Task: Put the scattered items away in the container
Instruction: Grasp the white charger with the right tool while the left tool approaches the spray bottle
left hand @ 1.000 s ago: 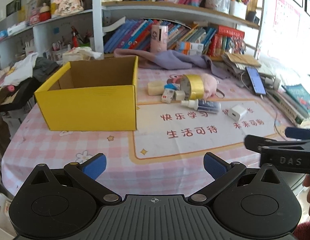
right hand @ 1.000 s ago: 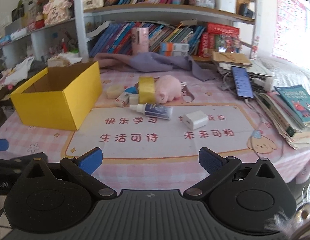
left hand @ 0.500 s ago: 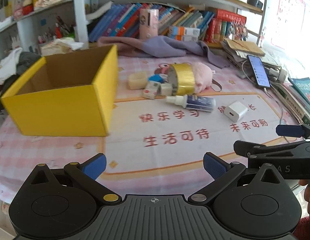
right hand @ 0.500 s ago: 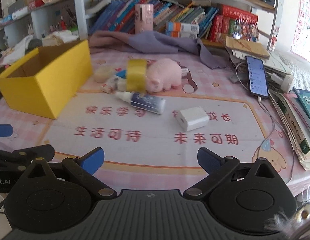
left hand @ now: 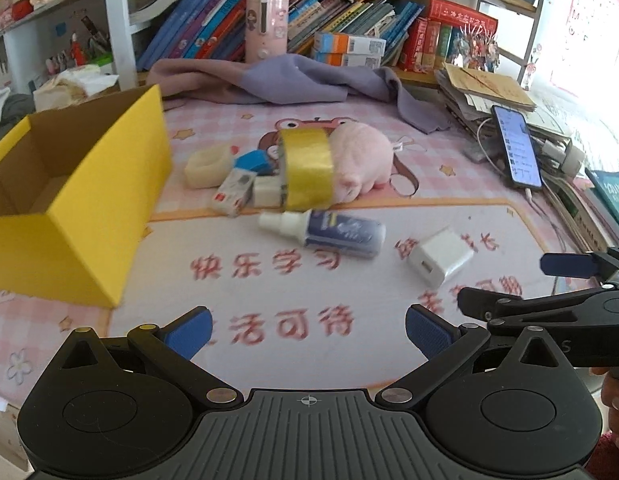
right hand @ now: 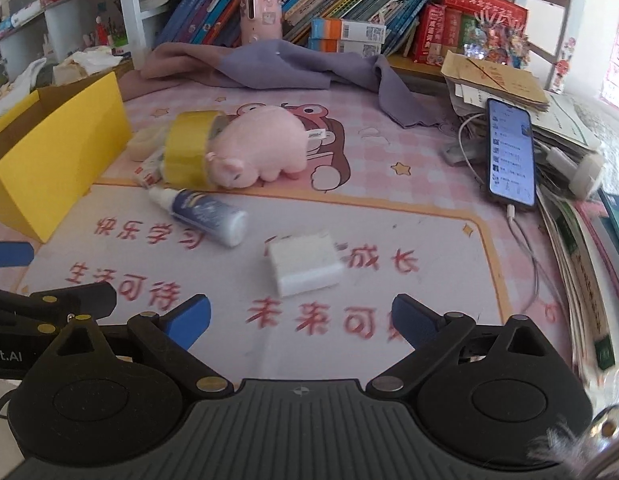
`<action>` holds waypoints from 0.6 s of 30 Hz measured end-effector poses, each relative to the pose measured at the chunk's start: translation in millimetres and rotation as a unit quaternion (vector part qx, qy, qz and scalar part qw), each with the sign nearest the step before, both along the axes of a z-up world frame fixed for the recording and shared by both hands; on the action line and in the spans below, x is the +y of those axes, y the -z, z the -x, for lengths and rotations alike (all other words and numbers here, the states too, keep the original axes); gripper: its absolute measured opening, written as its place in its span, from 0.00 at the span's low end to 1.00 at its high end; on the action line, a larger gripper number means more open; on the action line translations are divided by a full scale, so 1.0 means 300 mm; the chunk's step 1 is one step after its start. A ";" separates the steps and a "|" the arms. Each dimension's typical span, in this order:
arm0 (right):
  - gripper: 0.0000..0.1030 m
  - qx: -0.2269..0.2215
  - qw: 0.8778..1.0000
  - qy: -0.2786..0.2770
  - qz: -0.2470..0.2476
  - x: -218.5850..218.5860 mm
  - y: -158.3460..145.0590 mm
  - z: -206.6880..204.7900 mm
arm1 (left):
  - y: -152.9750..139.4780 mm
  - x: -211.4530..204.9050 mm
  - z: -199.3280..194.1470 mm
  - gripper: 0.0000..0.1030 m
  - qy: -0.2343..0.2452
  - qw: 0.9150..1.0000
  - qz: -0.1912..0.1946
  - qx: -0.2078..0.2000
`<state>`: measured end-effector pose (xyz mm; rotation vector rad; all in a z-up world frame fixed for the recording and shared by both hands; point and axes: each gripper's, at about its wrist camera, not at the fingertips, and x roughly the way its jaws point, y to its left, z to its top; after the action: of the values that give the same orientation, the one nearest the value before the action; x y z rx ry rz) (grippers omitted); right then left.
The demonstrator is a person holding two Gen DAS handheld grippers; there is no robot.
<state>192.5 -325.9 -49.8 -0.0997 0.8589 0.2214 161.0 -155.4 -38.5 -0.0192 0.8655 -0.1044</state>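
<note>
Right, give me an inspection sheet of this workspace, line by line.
Surface: pink checked tablecloth with a printed mat.
Job's things: yellow box open; tape roll, pink plush pig, spray bottle, white charger, small boxes all outside it.
Clutter: purple cloth, paper stack.
Grippers: left gripper and right gripper open, empty.
Cables: white cable into phone.
Surroundings: bookshelves behind.

left claw (left hand: pixel 307 330): black, blue pads; right claw (right hand: pixel 301 318): same
</note>
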 end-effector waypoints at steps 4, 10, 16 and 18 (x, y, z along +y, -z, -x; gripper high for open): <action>0.91 0.015 1.000 -0.021 0.002 -0.034 0.025 -0.075 | 0.010 -0.048 -0.048 1.00 -0.010 1.000 -0.009 0.005; 0.89 0.029 0.998 -0.061 0.007 -0.036 0.052 -0.160 | 0.011 -0.055 -0.102 1.00 -0.043 0.999 -0.011 0.011; 0.87 0.054 0.995 -0.082 0.011 -0.027 0.090 -0.232 | 0.028 -0.065 -0.146 1.00 -0.052 0.998 -0.014 0.025; 0.85 0.061 0.994 -0.089 0.011 -0.025 0.101 -0.248 | 0.037 -0.072 -0.161 1.00 -0.052 0.998 -0.016 0.031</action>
<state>267.0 -333.4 -80.1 -0.1846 0.9745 0.3883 209.2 -176.9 -49.5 -0.0384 0.9271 0.0073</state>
